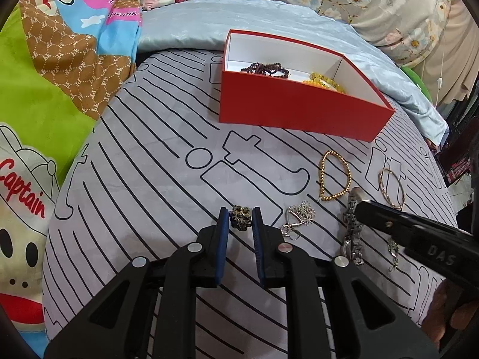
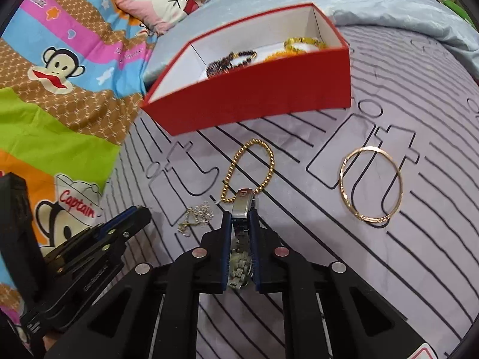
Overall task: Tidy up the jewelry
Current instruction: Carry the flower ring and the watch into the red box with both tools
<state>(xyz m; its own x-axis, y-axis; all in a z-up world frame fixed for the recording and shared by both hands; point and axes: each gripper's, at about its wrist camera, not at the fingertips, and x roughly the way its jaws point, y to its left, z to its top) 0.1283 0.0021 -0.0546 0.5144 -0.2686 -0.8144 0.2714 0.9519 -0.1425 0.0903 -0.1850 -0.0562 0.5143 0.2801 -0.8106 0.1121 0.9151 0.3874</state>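
Observation:
A red box (image 1: pixel 299 113) with white inside stands on the striped sheet and holds a dark bead bracelet (image 1: pixel 266 68) and a yellow bead bracelet (image 1: pixel 324 82); the box also shows in the right wrist view (image 2: pixel 269 95). My left gripper (image 1: pixel 241 218) is shut on a dark flower-shaped ornament (image 1: pixel 239 217). My right gripper (image 2: pixel 241 218) is shut on a silver metal watch (image 2: pixel 241 209), also in the left wrist view (image 1: pixel 351 227). On the sheet lie a gold bead bracelet (image 2: pixel 248 173), a thin gold bangle (image 2: pixel 371 179) and a silver chain piece (image 2: pixel 197 212).
A small earring (image 1: pixel 393 251) lies under the right gripper's arm. A colourful cartoon blanket (image 1: pixel 45 89) lies to the left, a pale blue quilt (image 1: pixel 299 21) and floral pillows behind the box. The bed's edge drops off at the right.

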